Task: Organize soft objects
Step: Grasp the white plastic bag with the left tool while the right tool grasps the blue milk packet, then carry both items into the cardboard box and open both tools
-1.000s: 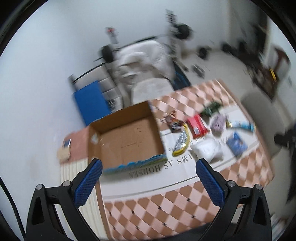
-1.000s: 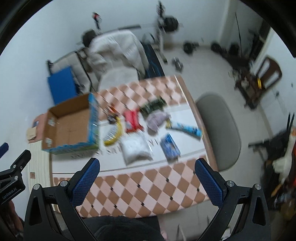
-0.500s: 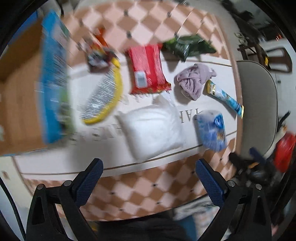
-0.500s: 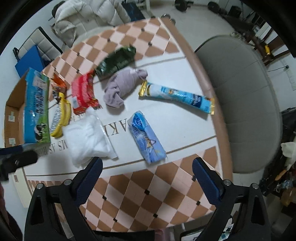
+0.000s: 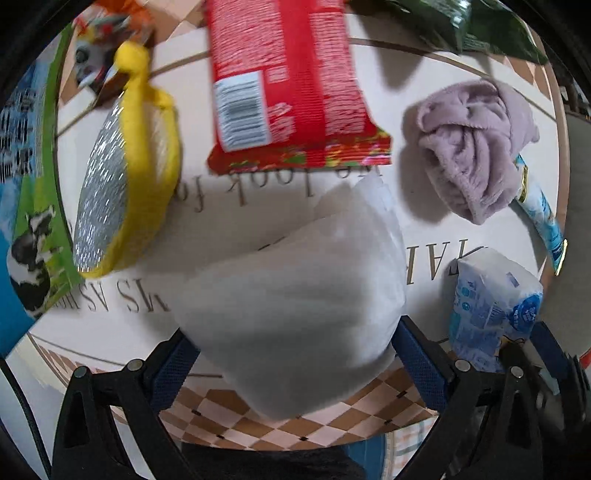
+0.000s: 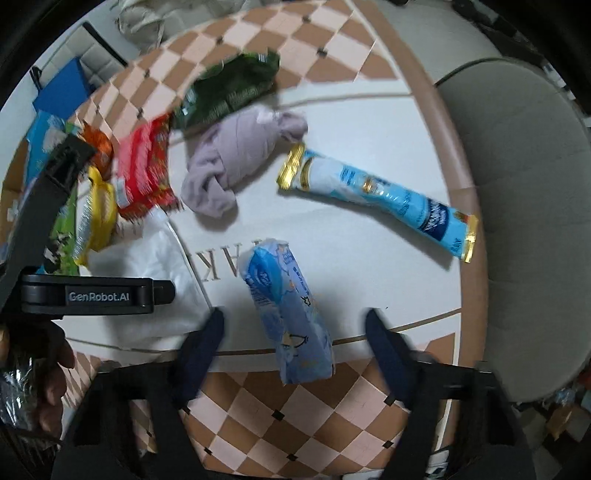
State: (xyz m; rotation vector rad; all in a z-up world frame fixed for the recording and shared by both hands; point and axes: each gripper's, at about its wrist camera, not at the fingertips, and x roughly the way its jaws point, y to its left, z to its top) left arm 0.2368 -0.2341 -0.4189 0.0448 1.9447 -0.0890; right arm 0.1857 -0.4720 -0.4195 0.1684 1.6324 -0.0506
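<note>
The left gripper [image 5: 295, 354] is spread wide, its two blue pads on either side of the near end of a white plastic bag [image 5: 295, 295] that lies on the surface [image 5: 424, 206]; whether the pads press the bag cannot be told. Just left of the bag sits a yellow pouch with a silver glittery face [image 5: 118, 184], and beyond that a blue and green box printed with a cow [image 5: 29, 229] at the left edge. Far of the bag lies a red snack packet [image 5: 288, 81], with a dark green packet [image 5: 461, 22] further right. A crumpled lilac cloth [image 5: 476, 147] rests to the right of the red packet.

The right gripper [image 6: 295, 332] is also wide open, straddling the near end of a light blue tissue pack [image 6: 288, 310] without clearly touching it. To the far right lies a long pale blue wrapper with gold ends [image 6: 376, 195], its left tip just beside the lilac cloth. A grey chair seat [image 6: 524, 221] stands beyond the right edge of the surface
</note>
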